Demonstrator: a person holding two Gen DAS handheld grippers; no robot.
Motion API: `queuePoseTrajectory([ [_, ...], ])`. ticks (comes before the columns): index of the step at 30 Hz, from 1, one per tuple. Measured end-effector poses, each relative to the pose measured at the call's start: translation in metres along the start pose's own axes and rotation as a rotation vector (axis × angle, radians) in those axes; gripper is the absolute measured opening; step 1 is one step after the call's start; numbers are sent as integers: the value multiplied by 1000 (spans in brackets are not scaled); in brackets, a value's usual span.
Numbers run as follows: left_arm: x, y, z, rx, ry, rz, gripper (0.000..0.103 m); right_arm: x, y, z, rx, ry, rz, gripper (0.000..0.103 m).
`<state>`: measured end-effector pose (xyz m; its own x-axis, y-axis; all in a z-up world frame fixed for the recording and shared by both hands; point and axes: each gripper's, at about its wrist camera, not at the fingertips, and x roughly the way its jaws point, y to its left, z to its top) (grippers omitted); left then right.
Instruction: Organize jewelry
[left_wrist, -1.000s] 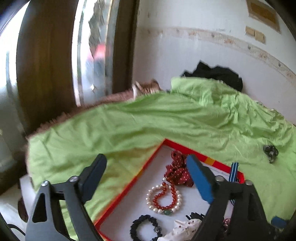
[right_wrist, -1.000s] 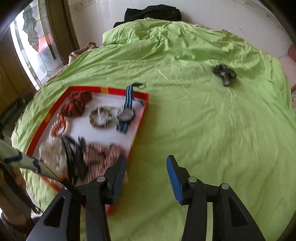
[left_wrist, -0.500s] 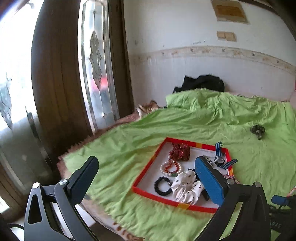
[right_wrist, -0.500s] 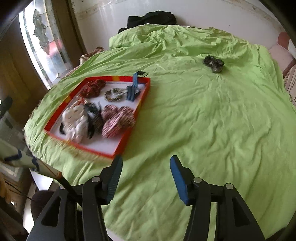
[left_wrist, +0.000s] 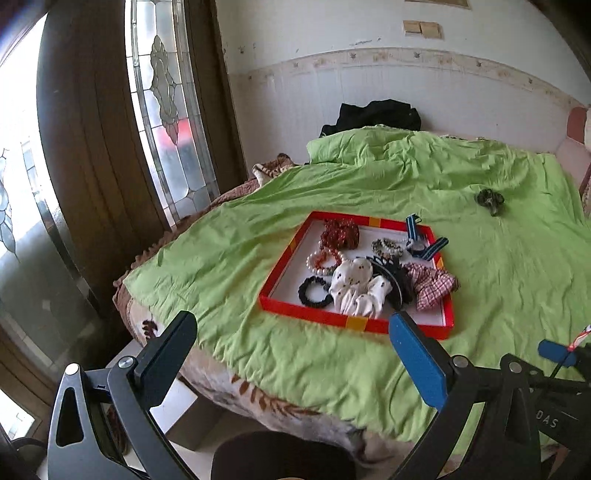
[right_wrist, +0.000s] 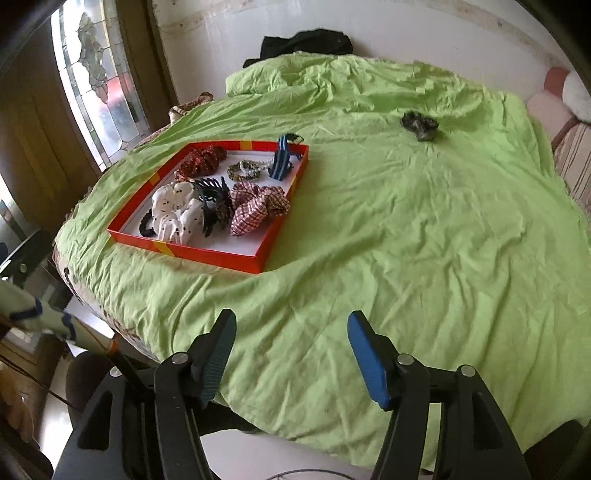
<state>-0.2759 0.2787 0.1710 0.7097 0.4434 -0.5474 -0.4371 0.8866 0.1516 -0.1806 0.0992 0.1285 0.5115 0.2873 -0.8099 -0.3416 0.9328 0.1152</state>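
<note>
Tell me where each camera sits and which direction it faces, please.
Left wrist view: on the left tool, off the bed's corner, facing the red tray and window; its open fingers and part of the other rig show.
Right wrist view: on the right tool, looking down across the green sheet; its opening, empty fingers show.
Shared: tray, sheet, dark scrunchie.

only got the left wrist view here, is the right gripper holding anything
Observer: No. The right gripper has nothing between its jaws, which are opening above the bare green sheet.
Operator: ok anything close on its left side
Observer: Yes. A white sleeve with a blue band shows at the left edge of the right wrist view, off the edge of the bed.
</note>
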Motion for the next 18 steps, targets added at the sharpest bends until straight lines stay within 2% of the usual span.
queuePoseTrajectory([
  [7, 4, 8, -4, -29, 27, -25, 103, -18, 12, -1, -45, -56, -78, 74],
  [14, 15, 5, -12, -23, 64, -54, 103, -18, 17, -3, -52, -41, -150, 76],
  [18, 23, 4, -17, -25, 87, -65, 103, -19, 23, -3, -67, -50, -191, 82],
])
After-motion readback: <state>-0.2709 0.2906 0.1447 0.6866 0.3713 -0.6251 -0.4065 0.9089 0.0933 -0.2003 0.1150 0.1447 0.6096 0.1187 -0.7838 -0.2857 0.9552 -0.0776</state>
